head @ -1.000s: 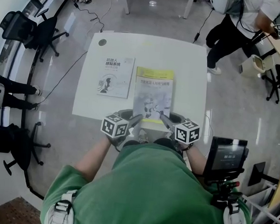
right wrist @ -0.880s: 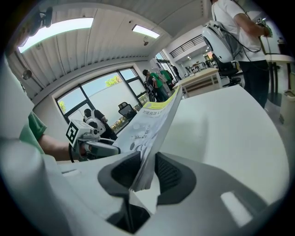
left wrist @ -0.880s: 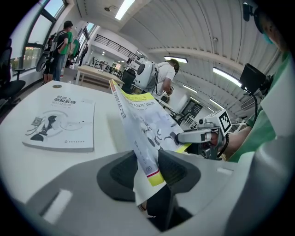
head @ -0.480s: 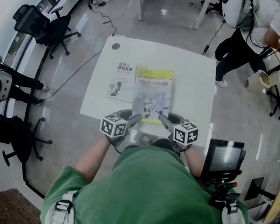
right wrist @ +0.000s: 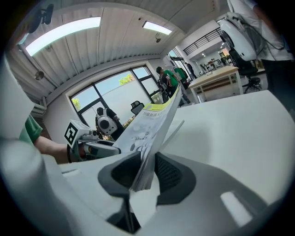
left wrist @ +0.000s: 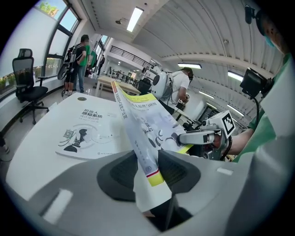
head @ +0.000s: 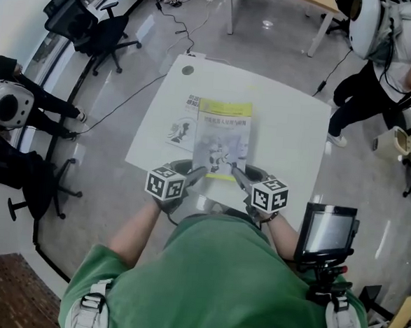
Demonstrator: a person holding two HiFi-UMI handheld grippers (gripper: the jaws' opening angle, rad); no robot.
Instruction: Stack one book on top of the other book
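Note:
A book with a yellow and grey cover (head: 223, 136) hangs lifted above the white table (head: 291, 141), held by its near corners. My left gripper (head: 202, 171) is shut on its near left corner (left wrist: 147, 161). My right gripper (head: 236, 170) is shut on the near right corner (right wrist: 145, 170). A second, white book (head: 184, 120) lies flat on the table; the raised book overlaps its right part in the head view. In the left gripper view the white book (left wrist: 85, 133) rests to the left, below the held one.
Office chairs (head: 95, 29) stand to the left of the table. A person in a white top (head: 392, 54) stands at the far right. A small screen on a stand (head: 326, 231) sits near my right arm. A round hole (head: 188, 71) marks the table's far left corner.
Both grippers have carried the yellow and grey book leftward over the table, so it now covers much of the white book. The grip on both corners is unchanged.

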